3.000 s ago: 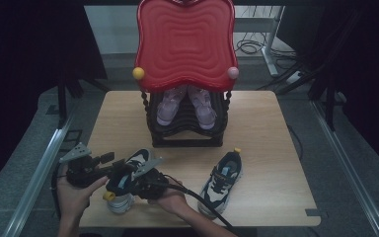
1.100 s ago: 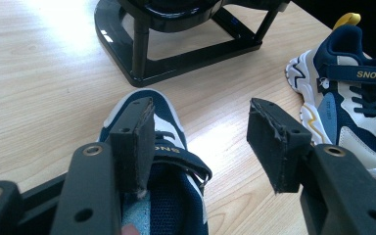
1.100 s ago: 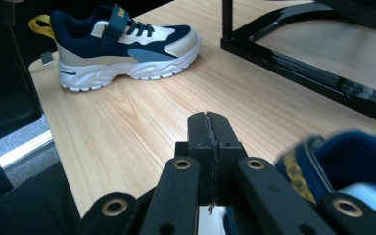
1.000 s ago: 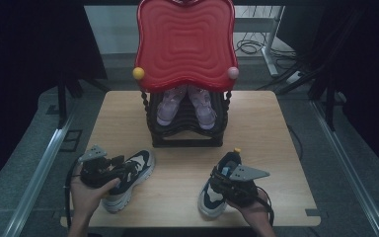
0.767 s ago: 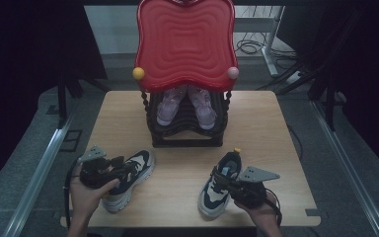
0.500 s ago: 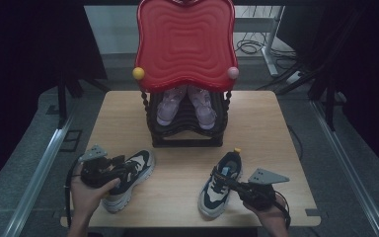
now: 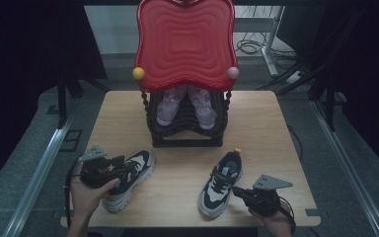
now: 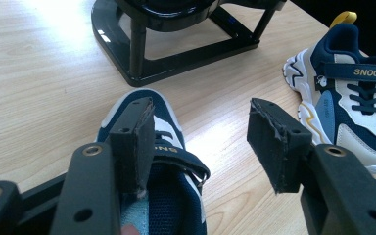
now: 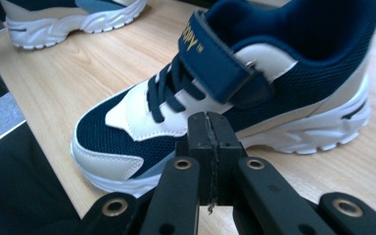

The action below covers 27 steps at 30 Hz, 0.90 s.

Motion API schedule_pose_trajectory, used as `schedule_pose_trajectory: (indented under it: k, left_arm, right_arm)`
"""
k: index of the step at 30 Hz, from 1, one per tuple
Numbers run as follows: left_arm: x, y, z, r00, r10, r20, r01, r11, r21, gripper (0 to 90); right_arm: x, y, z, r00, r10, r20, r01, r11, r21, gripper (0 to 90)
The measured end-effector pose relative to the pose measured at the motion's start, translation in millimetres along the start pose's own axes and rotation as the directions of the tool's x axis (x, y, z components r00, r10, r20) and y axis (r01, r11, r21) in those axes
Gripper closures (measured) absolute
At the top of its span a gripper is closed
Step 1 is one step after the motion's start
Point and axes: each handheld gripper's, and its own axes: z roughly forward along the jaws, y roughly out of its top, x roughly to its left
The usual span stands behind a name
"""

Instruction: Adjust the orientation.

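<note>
Nearest, the right gripper [image 7: 242, 192] hangs at the near right edge of the pale wooden counter [image 7: 271, 128], jaws pressed together on nothing, just beside the right-hand navy-and-white strap sneaker [image 7: 221, 183]. Across the near left, the left gripper [image 7: 121, 166] sits over the left-hand navy-and-white strap sneaker [image 7: 127, 179] with jaws spread, one pad inside the shoe's opening, the other off to the side above bare wood. Farther back stands a black ribbed rack [image 7: 186, 129] holding a pair of pink sneakers [image 7: 186, 104], under a wavy red plastic tray [image 7: 185, 42].
</note>
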Motion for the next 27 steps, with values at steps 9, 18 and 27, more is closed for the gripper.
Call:
schedule_pose_trajectory:
  k: [9,18,27]
  left_arm:
    - [0.5,-0.6,-0.6,1.0000,0.002,-0.001,-0.002,1.0000,-0.001,43.9]
    - [0.5,-1.6,2.1,1.0000,-0.001,-0.001,0.001,1.0000,0.006,43.9]
    - [1.7,-2.0,1.8,1.0000,-0.003,-0.002,0.003,1.0000,0.006,43.9]
  right_arm:
    - [6.7,-9.0,7.2,0.9991,-0.021,-0.038,0.022,0.999,0.037,89.8]
    - [12.7,-14.8,11.8,0.9968,-0.048,-0.063,0.052,0.996,0.068,89.7]
    - [13.7,-17.4,16.6,0.9931,-0.056,-0.103,0.065,0.994,0.083,89.8]
